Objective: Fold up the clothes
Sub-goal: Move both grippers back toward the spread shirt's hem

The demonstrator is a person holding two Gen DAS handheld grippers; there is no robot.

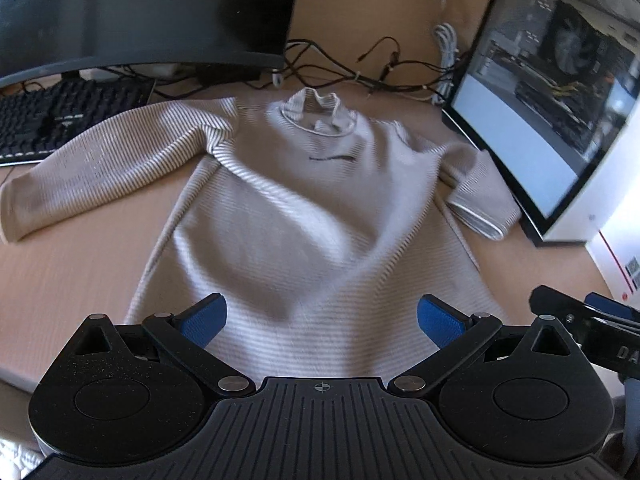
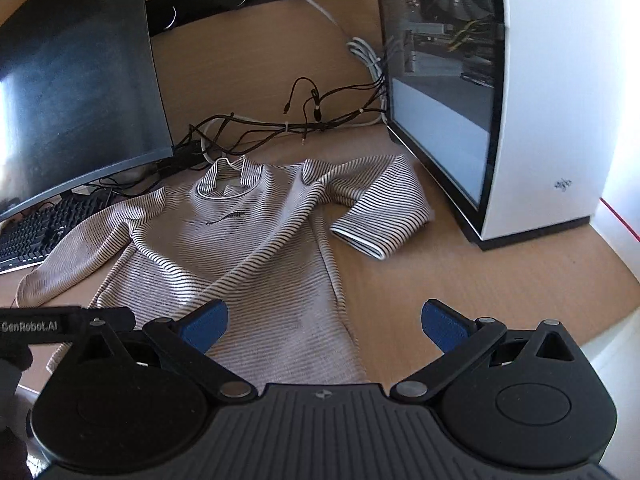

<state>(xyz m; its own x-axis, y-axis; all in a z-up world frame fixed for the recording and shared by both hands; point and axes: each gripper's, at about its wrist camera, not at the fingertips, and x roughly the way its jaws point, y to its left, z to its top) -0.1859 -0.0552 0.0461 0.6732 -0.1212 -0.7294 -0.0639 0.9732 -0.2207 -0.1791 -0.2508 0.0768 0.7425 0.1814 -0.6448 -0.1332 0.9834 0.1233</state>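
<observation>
1. Beige-and-dark striped knit: in the left wrist view a long-sleeved striped sweater (image 1: 304, 208) lies face up on the wooden desk (image 1: 80, 280), collar toward the far side, hem toward the camera.
2. Its sleeve on the view's left stretches out toward a black keyboard (image 1: 52, 120), the cuff end lying on the desk in front of it; the other sleeve is bent back on itself beside the glass-sided PC case (image 1: 560, 100).
3. The left gripper (image 1: 322, 320) stands wide apart, blue pads (image 1: 206, 320) clear of the cloth and holding nothing, poised over the hem area.
4. A dark monitor (image 1: 140, 12) stands behind the keyboard; a tangle of black cables (image 1: 360, 76) runs behind the collar. Part of the right gripper (image 1: 580, 320) shows at the right edge.
5. In the right wrist view the same sweater (image 2: 240, 248) lies spread on the desk (image 2: 460, 280), its folded sleeve ending in a white-edged cuff near the white PC case (image 2: 540, 120).
6. The right gripper (image 2: 324, 324) is also wide apart and empty: one blue pad (image 2: 208, 324) is over the sweater's lower edge, the other over bare desk.
7. The monitor (image 2: 80, 80), keyboard (image 2: 40, 232) and cables (image 2: 280, 128) lie beyond the garment. The left gripper's body (image 2: 60, 326) enters at the left edge.
</observation>
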